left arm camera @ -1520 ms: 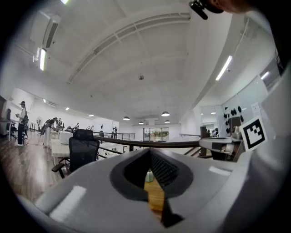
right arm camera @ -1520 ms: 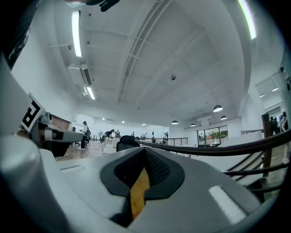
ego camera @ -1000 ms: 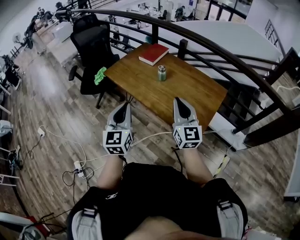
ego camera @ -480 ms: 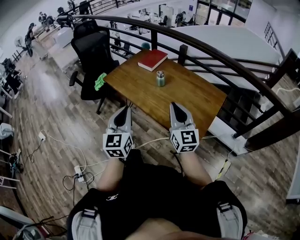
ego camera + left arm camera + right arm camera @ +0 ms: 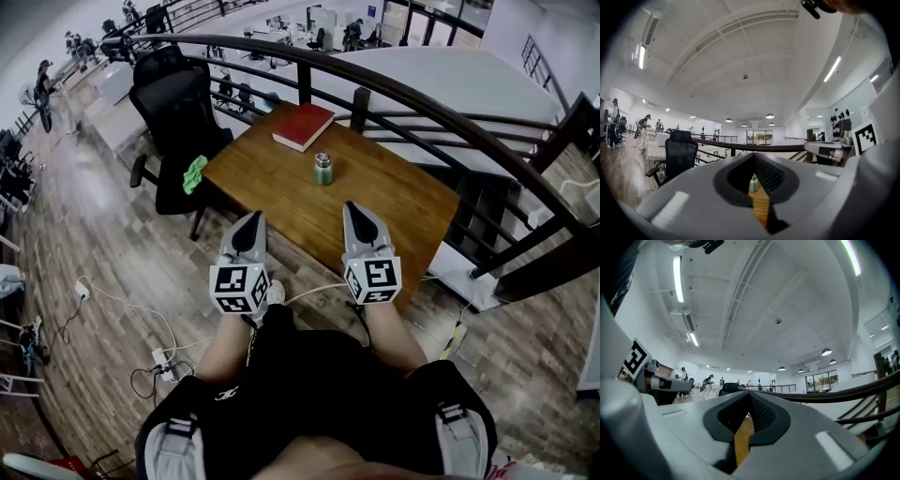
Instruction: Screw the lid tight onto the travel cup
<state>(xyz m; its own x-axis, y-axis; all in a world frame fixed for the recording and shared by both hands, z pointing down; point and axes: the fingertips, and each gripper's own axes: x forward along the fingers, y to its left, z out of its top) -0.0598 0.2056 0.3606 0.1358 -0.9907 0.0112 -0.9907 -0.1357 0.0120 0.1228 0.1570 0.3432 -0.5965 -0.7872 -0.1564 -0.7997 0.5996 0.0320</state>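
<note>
Travel cup is too small to read its lid; distant people indistinct.

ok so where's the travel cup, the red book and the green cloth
travel cup (image 5: 322,171), head view, middle of its green body
red book (image 5: 304,127), head view, centre of its cover
green cloth (image 5: 194,174), head view, middle of the cloth

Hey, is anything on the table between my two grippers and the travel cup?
Nothing visible. Only bare table lies between the left gripper, the right gripper and the travel cup. The red book sits beyond the cup, out of the way.
</note>
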